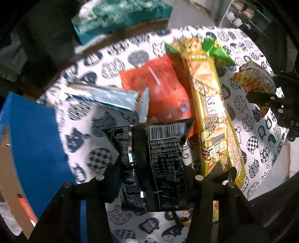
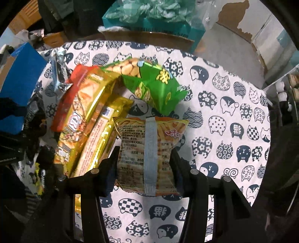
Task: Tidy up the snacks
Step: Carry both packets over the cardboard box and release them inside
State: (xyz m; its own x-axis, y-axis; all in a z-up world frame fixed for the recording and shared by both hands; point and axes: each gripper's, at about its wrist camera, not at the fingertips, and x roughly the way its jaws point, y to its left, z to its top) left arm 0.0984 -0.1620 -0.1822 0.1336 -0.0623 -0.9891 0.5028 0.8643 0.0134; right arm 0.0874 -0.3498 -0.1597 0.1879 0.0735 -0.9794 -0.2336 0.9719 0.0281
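Observation:
My left gripper [image 1: 151,168] is shut on a black snack packet [image 1: 160,158] and holds it above the cat-print tablecloth [image 1: 93,145]. My right gripper [image 2: 144,158] is shut on an orange fries snack bag [image 2: 149,149]; it also shows at the right of the left wrist view [image 1: 256,80]. On the cloth lie a red packet [image 1: 158,87], a long yellow packet [image 1: 213,115], a second yellow packet [image 2: 104,138], a green peanut bag [image 2: 158,87] and a silver-blue packet [image 1: 104,99].
A blue box [image 1: 33,138] stands at the table's left edge, also in the right wrist view [image 2: 20,74]. A teal box with crumpled plastic [image 2: 149,20] sits beyond the far edge on a cardboard box [image 2: 149,39]. A shelf [image 1: 243,15] stands far right.

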